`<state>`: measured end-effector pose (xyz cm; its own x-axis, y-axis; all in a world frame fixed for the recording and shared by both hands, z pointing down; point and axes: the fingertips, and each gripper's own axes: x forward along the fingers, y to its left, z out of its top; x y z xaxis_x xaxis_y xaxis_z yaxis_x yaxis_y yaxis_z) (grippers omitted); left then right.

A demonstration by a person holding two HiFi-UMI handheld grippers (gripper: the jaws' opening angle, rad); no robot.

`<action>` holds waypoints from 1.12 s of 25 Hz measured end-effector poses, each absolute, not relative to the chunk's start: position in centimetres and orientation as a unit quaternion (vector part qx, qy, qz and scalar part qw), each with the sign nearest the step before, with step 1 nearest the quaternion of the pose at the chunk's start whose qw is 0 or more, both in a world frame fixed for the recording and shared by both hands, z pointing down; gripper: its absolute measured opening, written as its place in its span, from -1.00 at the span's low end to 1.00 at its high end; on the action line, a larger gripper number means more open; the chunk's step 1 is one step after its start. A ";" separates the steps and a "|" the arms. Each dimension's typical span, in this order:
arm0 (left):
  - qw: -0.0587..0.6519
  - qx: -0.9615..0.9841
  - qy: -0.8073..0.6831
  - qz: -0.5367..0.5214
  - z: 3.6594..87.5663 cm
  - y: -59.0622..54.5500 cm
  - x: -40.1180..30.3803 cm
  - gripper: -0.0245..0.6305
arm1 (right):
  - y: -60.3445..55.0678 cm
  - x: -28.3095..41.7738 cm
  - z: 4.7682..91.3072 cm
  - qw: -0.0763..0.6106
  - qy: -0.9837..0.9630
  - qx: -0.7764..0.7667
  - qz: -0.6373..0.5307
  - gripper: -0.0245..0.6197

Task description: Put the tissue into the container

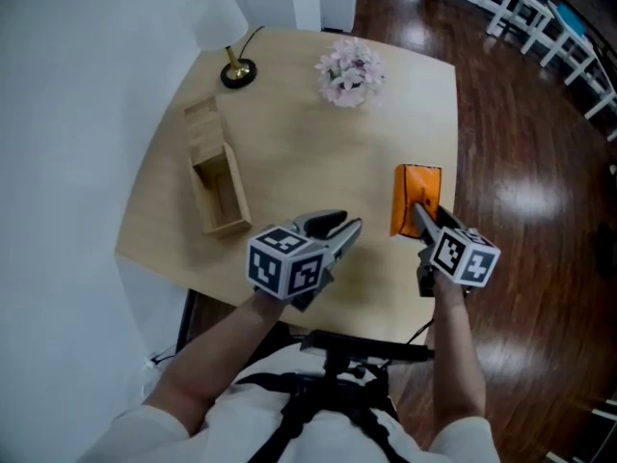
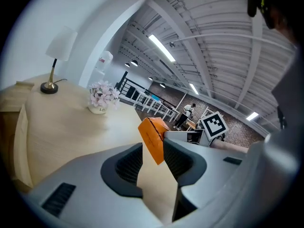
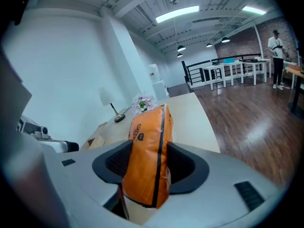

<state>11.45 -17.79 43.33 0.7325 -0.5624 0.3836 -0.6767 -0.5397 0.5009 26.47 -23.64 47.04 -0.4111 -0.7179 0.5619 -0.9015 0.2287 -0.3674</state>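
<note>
An orange tissue pack (image 1: 416, 193) stands on edge near the table's right side. My right gripper (image 1: 422, 216) is shut on it, and in the right gripper view both pads press the sides of the tissue pack (image 3: 149, 151). The open wooden container (image 1: 220, 196) lies at the table's left, far from the pack. Near the front edge my left gripper (image 1: 342, 226) hangs open with nothing between its fingers. In the left gripper view the tissue pack (image 2: 151, 137) shows beyond the jaws, not between them.
A lamp (image 1: 237, 70) stands at the table's (image 1: 318, 143) far left corner and a pot of pale flowers (image 1: 350, 73) at the back middle. Dark wood floor (image 1: 521, 181) lies to the right, close beside the pack. A person (image 3: 275, 44) stands far off in the room.
</note>
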 end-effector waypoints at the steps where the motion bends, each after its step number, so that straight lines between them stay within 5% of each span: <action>1: 0.320 0.873 -0.358 0.085 42.9 -17.5 11.2 -0.53 | -23.4 26.4 46.4 0.138 -0.774 0.524 0.328 -0.24; 28: 0.303 0.872 -0.381 0.054 37.6 -10.7 7.7 -0.53 | -16.3 23.9 39.7 0.123 -0.804 0.495 0.304 -0.27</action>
